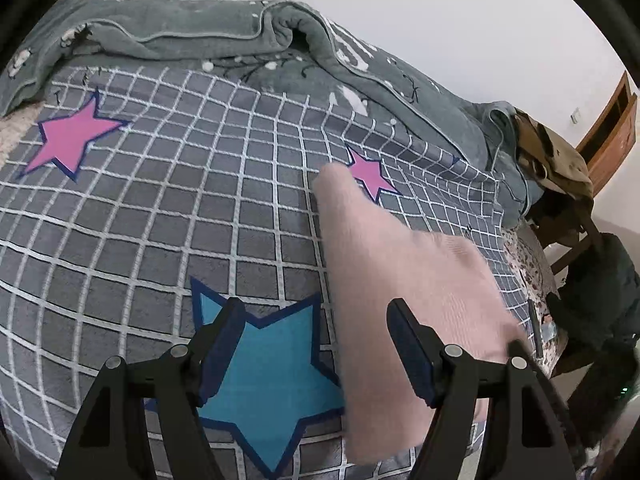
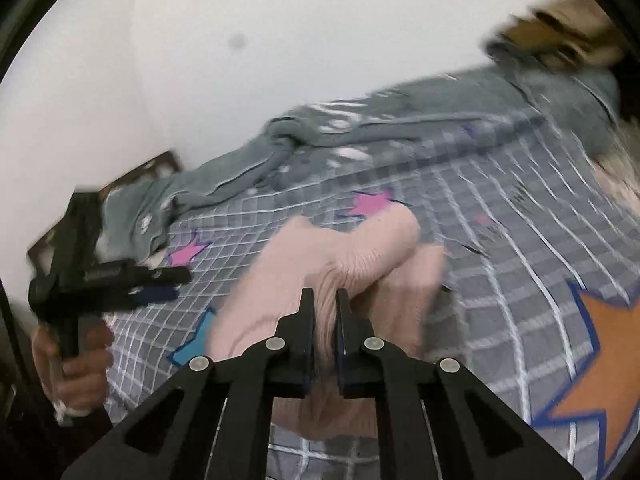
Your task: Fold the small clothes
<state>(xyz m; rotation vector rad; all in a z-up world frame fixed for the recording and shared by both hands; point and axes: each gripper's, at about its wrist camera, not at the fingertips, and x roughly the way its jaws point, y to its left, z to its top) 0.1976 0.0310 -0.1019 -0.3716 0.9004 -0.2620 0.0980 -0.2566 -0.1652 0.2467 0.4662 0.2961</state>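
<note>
A pale pink knitted garment (image 1: 400, 248) lies on the grey checked bedsheet (image 1: 160, 220), stretching from a pink star down to the lower right. My left gripper (image 1: 316, 312) is open over a blue star, with nothing between its fingers; its right finger (image 1: 408, 340) hangs above the garment's left edge. In the right wrist view my right gripper (image 2: 325, 294) is shut on a bunched fold of the pink garment (image 2: 352, 248), which is pulled up off the sheet. The left gripper (image 2: 178, 283) shows there at the left, held by a hand (image 2: 72, 360).
A crumpled grey blanket (image 1: 200, 32) runs along the back of the bed by the white wall. Past the bed's right edge stands a wooden chair (image 1: 568, 240) piled with tan clothes (image 1: 556, 156). A wooden door (image 1: 612, 128) is behind it.
</note>
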